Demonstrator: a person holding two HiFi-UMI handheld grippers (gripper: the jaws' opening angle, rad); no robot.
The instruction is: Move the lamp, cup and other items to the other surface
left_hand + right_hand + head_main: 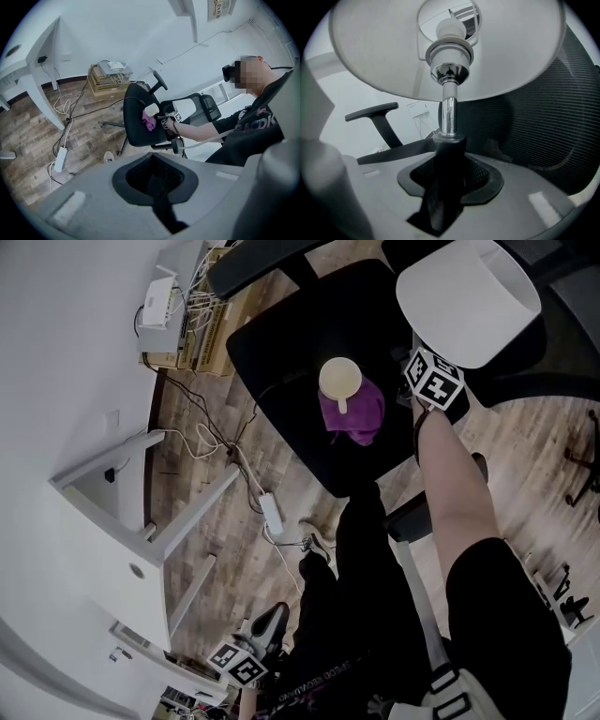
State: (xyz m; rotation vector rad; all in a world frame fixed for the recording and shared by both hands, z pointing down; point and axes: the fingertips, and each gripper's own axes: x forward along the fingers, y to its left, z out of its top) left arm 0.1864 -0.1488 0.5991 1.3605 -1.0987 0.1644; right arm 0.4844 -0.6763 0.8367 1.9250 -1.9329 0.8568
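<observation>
Head view: right gripper [427,371] upper right, clamped on lamp [469,296] stem, white shade toward top right corner. Cup [339,381] on purple cloth [364,416], upper centre, on black chair [281,362] seat. Left gripper [246,659] bottom left, well apart from chair.

Left gripper view: jaws together, nothing between; chair with cup mid-frame.

Right gripper view: jaws pinch lamp's black lower stem; shade fills top.

Lighting's soft and even, white walls [56,352] almost blown out in my head view. Both gripper views are heavy fisheye, black at the corners, near foreground mushy. Chrome lamp stem [448,115] throws a sharp glint; the black chair seat [272,343] swallows all detail.
</observation>
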